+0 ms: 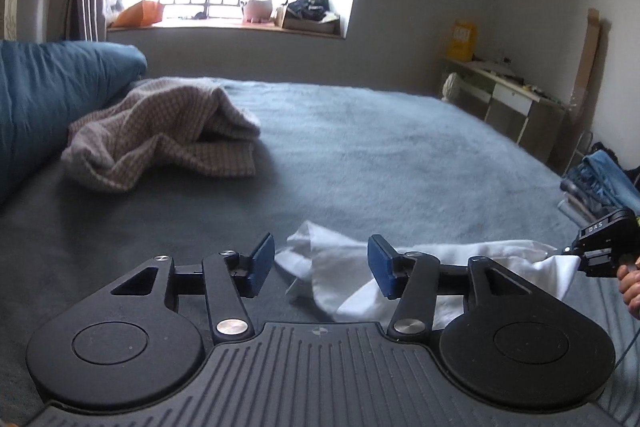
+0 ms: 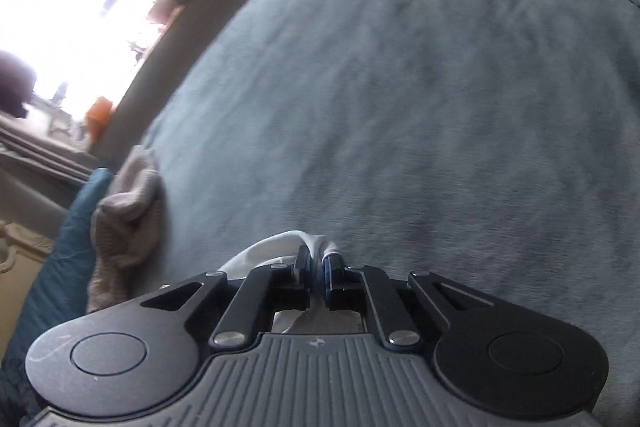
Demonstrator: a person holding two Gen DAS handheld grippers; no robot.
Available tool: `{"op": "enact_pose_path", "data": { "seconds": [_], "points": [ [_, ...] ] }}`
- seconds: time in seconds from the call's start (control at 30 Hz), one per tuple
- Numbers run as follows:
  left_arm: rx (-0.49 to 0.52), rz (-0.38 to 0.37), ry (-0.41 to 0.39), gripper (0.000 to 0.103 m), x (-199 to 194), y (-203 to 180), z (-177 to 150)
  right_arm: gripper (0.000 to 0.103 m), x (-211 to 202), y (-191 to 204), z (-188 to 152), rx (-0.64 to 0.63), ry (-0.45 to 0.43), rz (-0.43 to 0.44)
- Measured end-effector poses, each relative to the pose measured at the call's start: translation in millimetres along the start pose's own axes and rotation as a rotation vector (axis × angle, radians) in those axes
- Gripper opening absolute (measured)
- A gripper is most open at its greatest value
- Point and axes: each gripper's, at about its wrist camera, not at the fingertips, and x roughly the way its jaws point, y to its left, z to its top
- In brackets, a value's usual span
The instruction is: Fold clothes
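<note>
White cotton, thin and limp by the look of it: the white garment (image 1: 340, 267) lies crumpled on the grey bed cover (image 1: 380, 155) at the near edge, just ahead of the left tool (image 1: 321, 265), whose blue pads (image 1: 262, 263) stand spread with cloth lying beyond and between them but not pressed. The right tool (image 2: 318, 269) has its jaws pressed together on a bunched end of the same garment; in the left view it shows at the far right, stretching the cloth out toward it. Such fabric should be light, soft and prone to sag and slide, so it likely wants holding at a hem, collar or corner, where doubled layers give the pads something to bite. A checked pinkish garment (image 1: 160, 135) lies heaped well apart, near the blue pillow (image 1: 52, 95).
</note>
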Motion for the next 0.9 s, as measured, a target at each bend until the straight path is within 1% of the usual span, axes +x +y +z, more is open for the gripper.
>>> {"op": "enact_pose_path", "data": {
  "seconds": [0.03, 0.07, 0.1, 0.13, 0.2, 0.23, 0.3, 0.4, 0.43, 0.47, 0.5, 0.57, 0.63, 0.67, 0.77, 0.8, 0.83, 0.87, 0.9],
  "points": [
    [0.0, -0.001, 0.025, 0.056, 3.0, 3.6, -5.4, 0.007, 0.3, -3.1, -3.1, -0.007, 0.0, -0.013],
    [0.0, -0.002, 0.049, 0.057, 6.0, 7.2, -10.8, 0.011, 0.6, -6.2, -6.2, -0.013, 0.001, -0.026],
    [-0.001, -0.008, 0.077, 0.057, 10.1, 8.1, -15.7, 0.018, 1.0, -9.3, -9.3, -0.02, 0.001, -0.039],
    [-0.002, -0.012, 0.098, 0.058, 15.4, 0.0, -20.1, 0.021, 1.3, -12.4, -12.3, -0.027, 0.002, -0.052],
    [-0.011, -0.036, 0.136, 0.06, 23.0, -3.6, -29.4, 0.039, 0.4, -11.1, -17.9, -0.065, -0.011, -0.08],
    [-0.015, -0.054, 0.153, 0.06, 27.1, -5.1, -34.0, 0.042, -0.7, -8.2, -20.7, -0.088, -0.018, -0.093],
    [-0.006, -0.087, 0.183, 0.065, 38.7, -9.6, -40.8, 0.046, -1.1, -0.6, -25.1, -0.142, -0.021, -0.101],
    [0.021, -0.114, 0.202, 0.065, 52.5, -20.1, -46.1, 0.05, 4.0, 10.8, -29.0, -0.214, -0.002, -0.121],
    [0.028, -0.118, 0.202, 0.065, 55.4, -23.0, -46.6, 0.05, 7.1, 13.4, -29.6, -0.228, 0.006, -0.124],
    [0.026, -0.121, 0.199, 0.065, 56.9, -24.9, -46.4, 0.046, 9.8, 17.8, -30.2, -0.248, 0.012, -0.114],
    [0.021, -0.123, 0.194, 0.065, 58.0, -26.5, -46.1, 0.033, 12.5, 23.0, -30.8, -0.272, 0.018, -0.096],
    [-0.004, -0.143, 0.169, 0.065, 53.2, -24.6, -42.0, 0.011, 12.2, 45.8, -31.9, -0.33, 0.005, -0.044],
    [-0.024, -0.163, 0.134, 0.065, 44.3, -19.3, -36.2, 0.008, 3.6, 83.3, -33.6, -0.414, -0.041, 0.078],
    [-0.033, -0.17, 0.117, 0.066, 38.5, -15.1, -33.8, 0.008, -2.8, 105.8, -37.1, -0.459, -0.056, 0.169],
    [-0.069, -0.181, 0.073, 0.068, 18.9, 1.9, -29.9, 0.008, -24.5, 177.5, -51.9, -0.595, -0.082, 0.479],
    [-0.084, -0.177, 0.063, 0.069, 11.5, 9.3, -30.4, 0.008, -30.5, 200.6, -59.9, -0.641, -0.078, 0.579],
    [-0.096, -0.165, 0.06, 0.069, 4.1, 17.0, -32.4, 0.008, -35.2, 220.0, -70.6, -0.684, -0.056, 0.667],
    [-0.107, -0.152, 0.059, 0.07, -3.2, 24.7, -34.7, 0.008, -39.6, 237.7, -81.9, -0.724, -0.028, 0.75],
    [-0.11, -0.126, 0.069, 0.07, -9.9, 33.0, -39.0, 0.008, -43.5, 251.6, -95.6, -0.761, 0.006, 0.815]
  ]
}}
